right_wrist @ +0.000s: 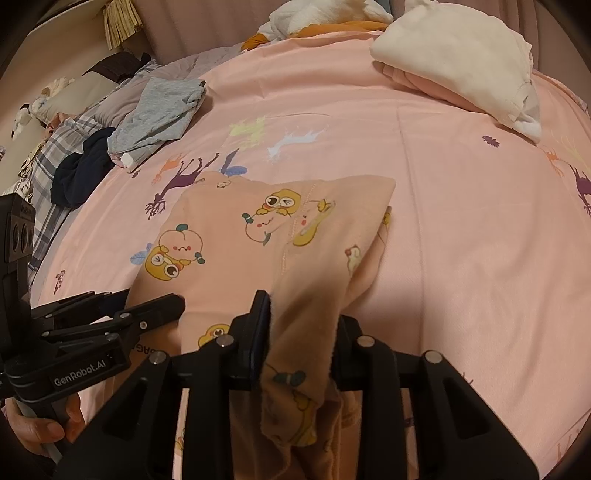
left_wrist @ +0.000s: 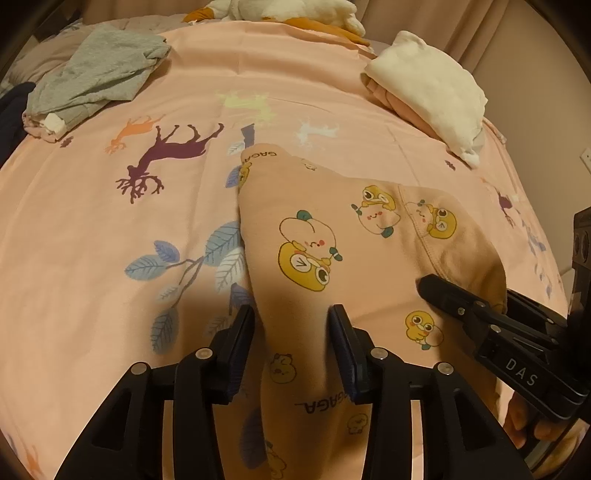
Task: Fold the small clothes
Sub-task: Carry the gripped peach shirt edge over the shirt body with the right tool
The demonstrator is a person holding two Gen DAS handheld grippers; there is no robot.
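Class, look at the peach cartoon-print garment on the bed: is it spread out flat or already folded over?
Folded over. The peach garment shows a doubled layer along its right edge, and bunched cloth rises between the right gripper fingers.

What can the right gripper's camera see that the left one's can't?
Only right: a plaid blanket, a fringed curtain, and its own gripper with the printed garment's edge between the pads. Only left: a wall socket and the blue leaf print. Both: the garment, grey cloth, cream pile, plush toy, pink sheet.
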